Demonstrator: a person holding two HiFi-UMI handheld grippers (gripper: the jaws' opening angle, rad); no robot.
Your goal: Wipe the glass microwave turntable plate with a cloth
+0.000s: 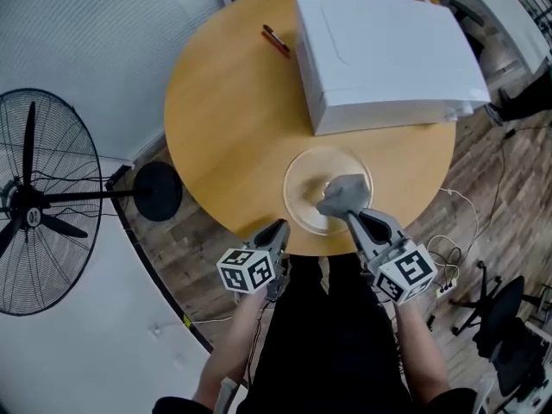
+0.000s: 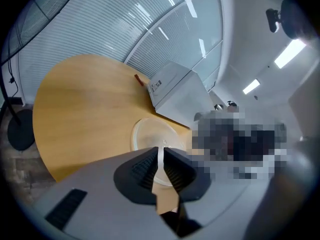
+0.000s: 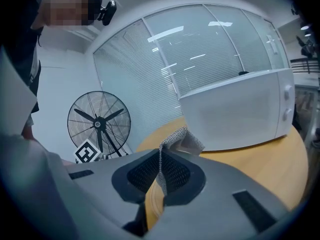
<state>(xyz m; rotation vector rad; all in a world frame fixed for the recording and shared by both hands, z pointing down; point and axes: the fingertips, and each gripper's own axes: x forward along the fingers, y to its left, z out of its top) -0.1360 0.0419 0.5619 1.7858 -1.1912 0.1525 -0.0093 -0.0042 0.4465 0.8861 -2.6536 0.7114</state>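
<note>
The clear glass turntable plate (image 1: 309, 186) lies near the front edge of the round wooden table (image 1: 224, 119); the left gripper view shows the plate (image 2: 149, 133) just beyond the jaws. My right gripper (image 1: 352, 218) is shut on a grey cloth (image 1: 345, 193), which hangs over the plate's near right part. In the right gripper view the cloth (image 3: 182, 139) sticks up from between the pads of that gripper (image 3: 160, 169). My left gripper (image 1: 278, 228) sits at the table's edge, just left of the plate. Its jaws (image 2: 160, 159) stand a narrow slit apart with nothing between them.
A white microwave (image 1: 388, 54) stands at the back right of the table, behind the plate. A red pen (image 1: 276, 40) lies to its left. A standing fan (image 1: 39, 201) with a round base (image 1: 155, 191) is on the floor at left, a dark chair (image 1: 504, 317) at right.
</note>
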